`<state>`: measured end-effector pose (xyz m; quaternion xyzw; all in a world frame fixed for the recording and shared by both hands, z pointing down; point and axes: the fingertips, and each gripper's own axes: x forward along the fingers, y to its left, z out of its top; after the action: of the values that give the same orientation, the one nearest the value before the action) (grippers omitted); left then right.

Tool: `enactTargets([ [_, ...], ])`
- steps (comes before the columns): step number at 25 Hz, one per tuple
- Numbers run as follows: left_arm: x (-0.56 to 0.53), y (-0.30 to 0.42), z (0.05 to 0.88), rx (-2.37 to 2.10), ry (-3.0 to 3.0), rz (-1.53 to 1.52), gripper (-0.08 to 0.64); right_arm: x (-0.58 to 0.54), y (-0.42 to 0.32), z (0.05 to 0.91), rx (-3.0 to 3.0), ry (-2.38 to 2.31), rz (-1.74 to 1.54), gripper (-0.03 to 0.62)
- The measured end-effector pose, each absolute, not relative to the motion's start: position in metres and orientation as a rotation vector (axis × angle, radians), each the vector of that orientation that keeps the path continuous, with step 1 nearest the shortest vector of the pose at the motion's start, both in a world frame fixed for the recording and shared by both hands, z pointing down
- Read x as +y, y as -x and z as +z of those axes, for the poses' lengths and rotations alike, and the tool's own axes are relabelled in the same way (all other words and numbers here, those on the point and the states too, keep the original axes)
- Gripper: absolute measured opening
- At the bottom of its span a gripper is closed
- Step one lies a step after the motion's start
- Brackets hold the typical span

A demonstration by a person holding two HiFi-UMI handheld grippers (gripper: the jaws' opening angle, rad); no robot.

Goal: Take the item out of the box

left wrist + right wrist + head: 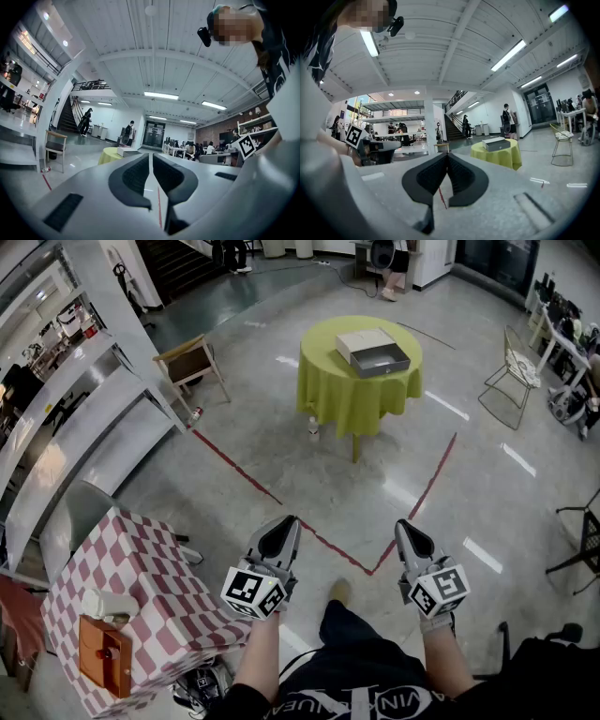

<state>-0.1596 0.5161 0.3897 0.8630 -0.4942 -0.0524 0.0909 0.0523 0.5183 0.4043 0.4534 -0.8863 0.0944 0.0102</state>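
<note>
– yellow-green cloth covers the round table [356, 399] far across the floor, and the box [373, 352] sits on top of it, near the middle.
– is the box open?
– it looks so: a pale lid part lies beside a grey tray part, the two touching. from this far off, whether anything lies inside cannot be told.
– and the person's grippers?
– both are held low in front of the body, well apart from that table. the left gripper [279, 532] has its jaws drawn together, only a hairline slit between the dark ribbed pads [136, 176], with nothing in it. the right gripper [411, 534] is fully closed, tips meeting, also empty.
– what lies between them and the box?
– bare polished floor with red tape lines [415, 502] forming an angle just ahead of the grippers.
– anything else nearby?
– a checkered table [141, 577] at the person's left, bearing an orange block [103, 652] and a small white object. a wooden chair [190, 362] stands left of the round table, and a wire chair [514, 371] stands to its right.
</note>
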Motion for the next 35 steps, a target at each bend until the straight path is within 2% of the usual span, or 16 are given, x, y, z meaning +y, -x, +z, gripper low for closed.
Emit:
enactTargets([
  [21,0.363,0.181,0.381,-1.469,-2.539,-0.151,0.031,0.362,-0.057,0.403,-2.758,-1.517,0.385,0.006],
  [35,0.315,0.186,0.407,-1.446,-2.496,-0.139,0.031,0.332,-0.079,0.420,-2.679,-1.582,0.468,0.006],
])
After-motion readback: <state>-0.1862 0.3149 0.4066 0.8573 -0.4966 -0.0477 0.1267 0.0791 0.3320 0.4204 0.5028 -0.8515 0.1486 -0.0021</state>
